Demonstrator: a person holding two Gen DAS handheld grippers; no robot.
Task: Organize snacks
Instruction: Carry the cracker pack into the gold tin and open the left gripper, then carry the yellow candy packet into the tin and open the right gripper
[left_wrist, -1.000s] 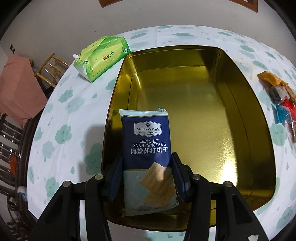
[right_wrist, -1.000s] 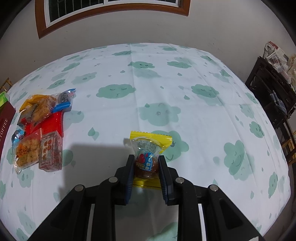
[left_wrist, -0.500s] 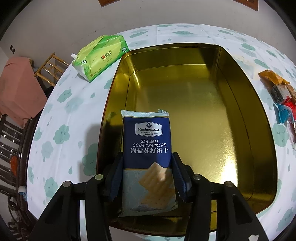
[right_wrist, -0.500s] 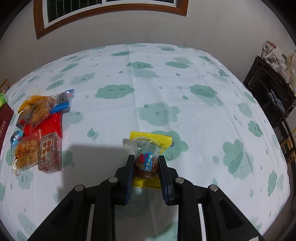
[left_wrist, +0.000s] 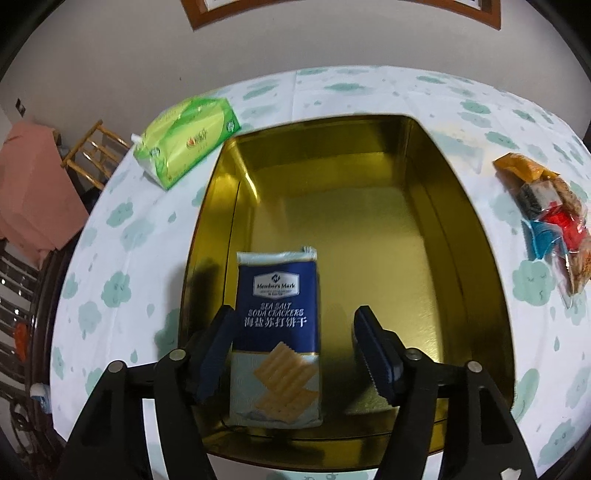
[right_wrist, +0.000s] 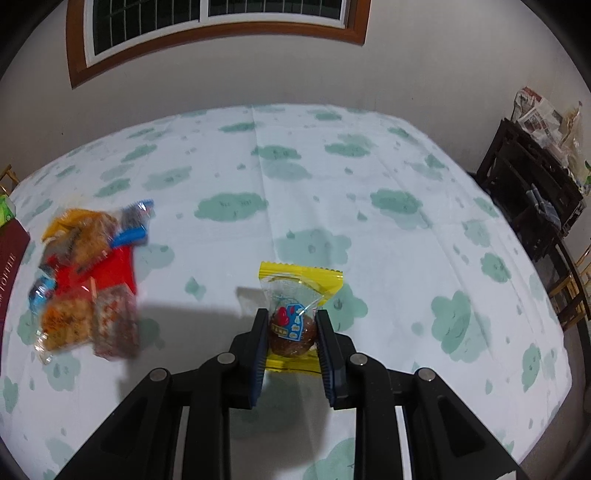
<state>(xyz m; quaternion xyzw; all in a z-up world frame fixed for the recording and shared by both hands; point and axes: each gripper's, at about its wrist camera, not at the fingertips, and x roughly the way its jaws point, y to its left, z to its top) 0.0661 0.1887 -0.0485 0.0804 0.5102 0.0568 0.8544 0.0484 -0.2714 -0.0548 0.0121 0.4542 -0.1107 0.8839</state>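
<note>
Cracker packet (left_wrist: 277, 334): blue and white, printed "Sea Salt Soda Crackers"; lies inside the gold tin at its near left part, between the left gripper's fingers.
Left gripper (left_wrist: 295, 350): jaws opening; the right pad stands clear of the packet, the left pad is just beside its edge; no grip on it.
Gold tin (left_wrist: 476, 258): open, rectangular, shiny inside; holds only the cracker packet.
Wrapped sweet (right_wrist: 295, 317): brown round piece in a clear wrapper with yellow ends, above the surface.
Right gripper (right_wrist: 291, 332): closed tight on the wrapped sweet, pads pressing both its sides.
Snack pile (right_wrist: 86, 280): mixed small packets, orange, red and blue, on the surface well left of the right gripper.
Green tissue pack (left_wrist: 184, 140): beside the tin's far left corner.
Surface (right_wrist: 369, 229): white cloth with green clouds.
</note>
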